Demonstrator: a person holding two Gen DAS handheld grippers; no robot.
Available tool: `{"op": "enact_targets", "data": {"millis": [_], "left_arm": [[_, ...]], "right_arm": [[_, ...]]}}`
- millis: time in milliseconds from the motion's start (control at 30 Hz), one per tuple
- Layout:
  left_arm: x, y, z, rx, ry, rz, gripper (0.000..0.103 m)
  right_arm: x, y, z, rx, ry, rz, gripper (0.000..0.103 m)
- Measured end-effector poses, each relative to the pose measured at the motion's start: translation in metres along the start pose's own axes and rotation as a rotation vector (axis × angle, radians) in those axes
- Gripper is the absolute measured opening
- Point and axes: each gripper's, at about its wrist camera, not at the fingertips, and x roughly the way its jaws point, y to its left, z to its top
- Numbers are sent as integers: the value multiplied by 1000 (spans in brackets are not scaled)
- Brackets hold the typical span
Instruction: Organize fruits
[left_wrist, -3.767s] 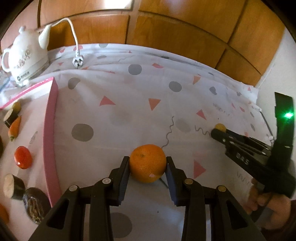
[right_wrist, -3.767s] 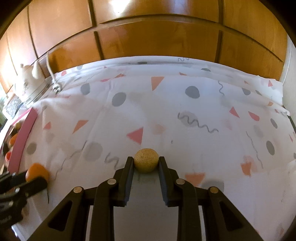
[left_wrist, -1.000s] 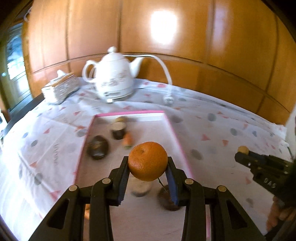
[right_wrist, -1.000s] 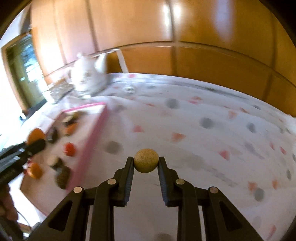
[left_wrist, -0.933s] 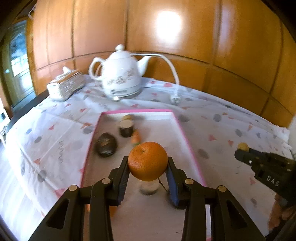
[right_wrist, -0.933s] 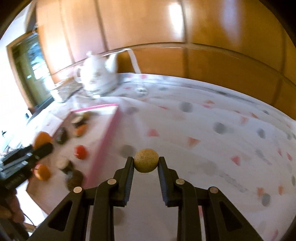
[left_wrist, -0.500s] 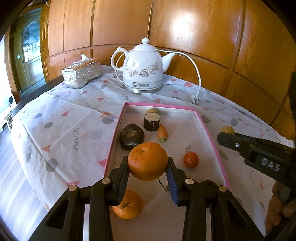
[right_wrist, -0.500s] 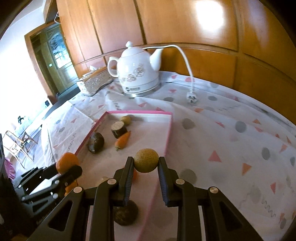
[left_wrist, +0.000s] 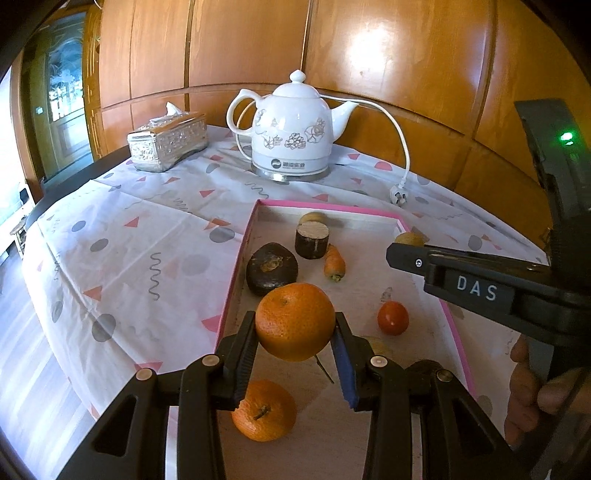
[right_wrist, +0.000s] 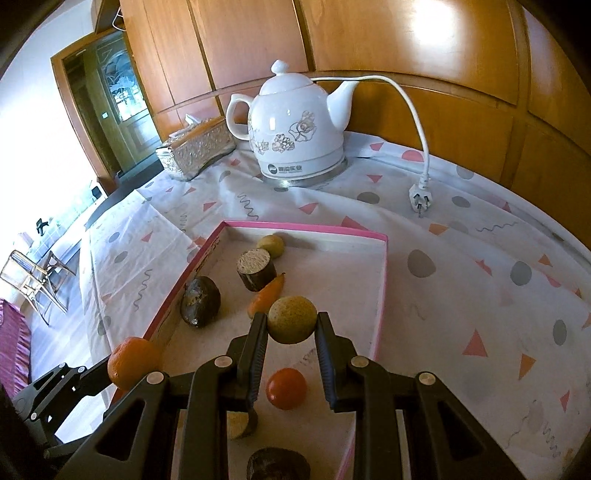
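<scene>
My left gripper (left_wrist: 295, 349) is shut on an orange (left_wrist: 294, 320) and holds it above the near left part of the pink-rimmed tray (left_wrist: 236, 273). My right gripper (right_wrist: 291, 345) is shut on a small yellow-brown fruit (right_wrist: 291, 319), held above the tray's (right_wrist: 382, 280) middle. In the tray lie a second orange (left_wrist: 264, 411), a small red-orange fruit (left_wrist: 392, 317), a carrot piece (left_wrist: 334, 264), a dark round fruit (left_wrist: 271, 268), a dark cut stump (left_wrist: 311, 238) and a small yellow fruit (left_wrist: 313, 218). The right gripper also shows in the left wrist view (left_wrist: 400, 254), the left one in the right wrist view (right_wrist: 122, 369).
A white electric kettle (left_wrist: 291, 136) with a loose cord and plug (left_wrist: 397, 192) stands behind the tray. A silver tissue box (left_wrist: 166, 142) sits at the back left. The patterned tablecloth (left_wrist: 147, 240) drops off at the left edge.
Both grippers have carried their fruit from the open tablecloth on the right leftward over the tray. Over the last second they moved further in above the tray.
</scene>
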Motion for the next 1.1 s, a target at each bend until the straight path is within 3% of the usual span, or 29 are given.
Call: {"op": "enact_targets", "data": {"millis": [67, 167, 467, 600, 733, 867, 1100], "left_arm": [[1, 0, 0, -3, 2, 1, 41], [-1, -1, 1, 0, -15, 7, 53], [-4, -3, 0, 6, -23, 11, 53], [-7, -5, -1, 10, -26, 13, 58], [-12, -6, -1, 11, -39, 11, 62], [-19, -7, -2, 15, -57, 18, 68], [-39, -12, -7, 37, -97, 30, 87]], "right_arm": [[4, 0, 0, 3, 9, 3, 26], [10, -1, -1, 9, 24, 7, 27], [12, -3, -7, 29, 31, 10, 28], [8, -3, -9, 35, 26, 9, 28], [-2, -1, -11, 35, 5, 0, 29], [-19, 1, -14, 23, -40, -39, 35], [-57, 0, -35, 22, -125, -132, 43]]}}
